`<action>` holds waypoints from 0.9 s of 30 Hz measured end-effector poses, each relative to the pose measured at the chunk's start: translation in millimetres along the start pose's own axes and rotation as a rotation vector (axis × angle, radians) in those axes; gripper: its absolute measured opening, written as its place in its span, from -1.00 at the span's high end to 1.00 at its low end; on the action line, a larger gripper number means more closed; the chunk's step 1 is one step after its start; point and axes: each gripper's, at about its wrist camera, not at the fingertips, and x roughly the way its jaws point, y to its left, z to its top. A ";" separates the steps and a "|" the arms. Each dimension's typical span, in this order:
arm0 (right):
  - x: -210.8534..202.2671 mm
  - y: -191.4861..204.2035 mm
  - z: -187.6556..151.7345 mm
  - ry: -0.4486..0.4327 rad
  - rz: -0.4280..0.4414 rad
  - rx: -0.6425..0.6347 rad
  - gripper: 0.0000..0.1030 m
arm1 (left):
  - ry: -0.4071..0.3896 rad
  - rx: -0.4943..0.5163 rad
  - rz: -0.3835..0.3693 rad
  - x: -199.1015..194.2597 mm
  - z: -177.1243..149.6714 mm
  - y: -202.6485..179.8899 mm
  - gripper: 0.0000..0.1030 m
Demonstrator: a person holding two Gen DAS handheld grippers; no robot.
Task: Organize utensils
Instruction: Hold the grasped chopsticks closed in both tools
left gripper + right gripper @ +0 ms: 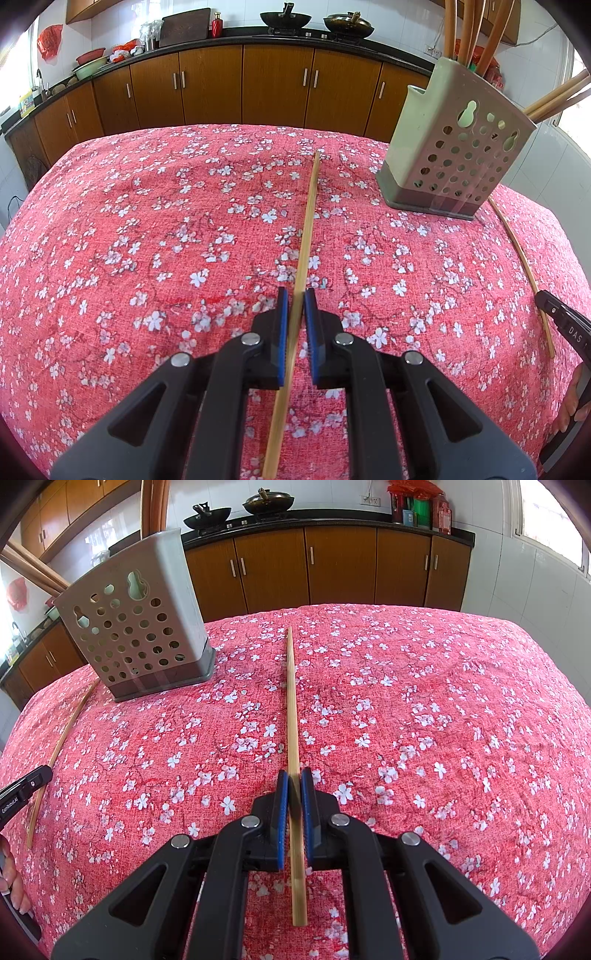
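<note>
Left tool point(295, 308) straddling chopstick point(308, 218), pads apart, not clamped. Right tool point(294, 790) nipped onto second chopstick point(291, 701) near its thick end. Both sticks on desk point(147, 221) by holder point(454, 147). Light, stiff, slick; likely pivots, so grip thick end.

Table point(147, 221) covered by red cloth printed with white blossoms, filling most of both frames. Perforated grey utensil holder point(454, 147) stood on cloth, upper right in left wrist view, upper left in right wrist view point(140, 627). One chopstick point(306, 229) seen along frame centre in left view, another chopstick point(293, 716) in right view; contact with cloth possibly partial, hard to judge.
</note>
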 end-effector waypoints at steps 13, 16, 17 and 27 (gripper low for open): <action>-0.1 -0.2 0.1 0.000 0.001 0.001 0.83 | 0.001 -0.001 0.000 0.3 0.0 -1.1 0.76; -0.2 0.1 0.0 0.000 0.001 0.001 0.83 | 0.001 -0.001 0.000 0.3 0.1 -1.8 0.76; -0.2 0.0 0.1 0.000 0.001 0.001 0.83 | 0.001 -0.001 0.000 0.1 0.1 -1.9 0.76; -0.5 0.0 0.1 0.000 0.001 0.001 0.83 | 0.001 -0.002 0.000 0.3 0.1 -2.4 0.76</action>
